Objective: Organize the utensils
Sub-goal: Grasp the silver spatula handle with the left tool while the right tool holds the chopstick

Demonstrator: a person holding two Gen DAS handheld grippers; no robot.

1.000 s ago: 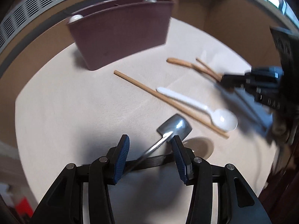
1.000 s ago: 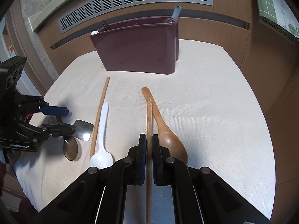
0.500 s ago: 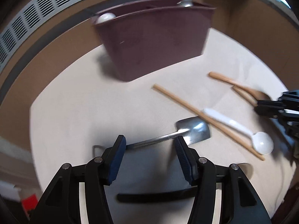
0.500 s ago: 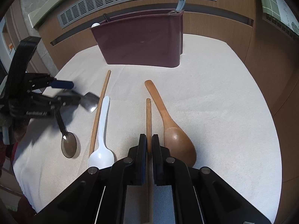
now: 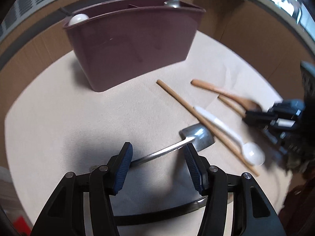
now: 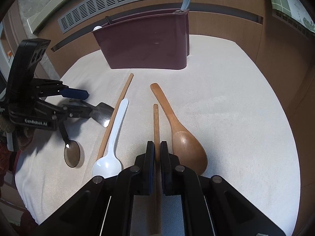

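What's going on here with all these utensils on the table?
A person with two handheld grippers is sorting utensils into the maroon caddy. The right gripper is shut on a wooden chopstick beside the wooden spoon. The left gripper is open around the metal spatula. A white plastic spoon, a second chopstick and a dark spoon lie loose on the cloth.

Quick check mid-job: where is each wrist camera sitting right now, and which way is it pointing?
Left wrist: low over the cloth, facing the maroon holder; own open left gripper straddles the metal scoop.
Right wrist: low at the near edge, facing the holder; own right gripper pinches a chopstick.
Shared: holder, white spoon, wooden spoon, each other's gripper.
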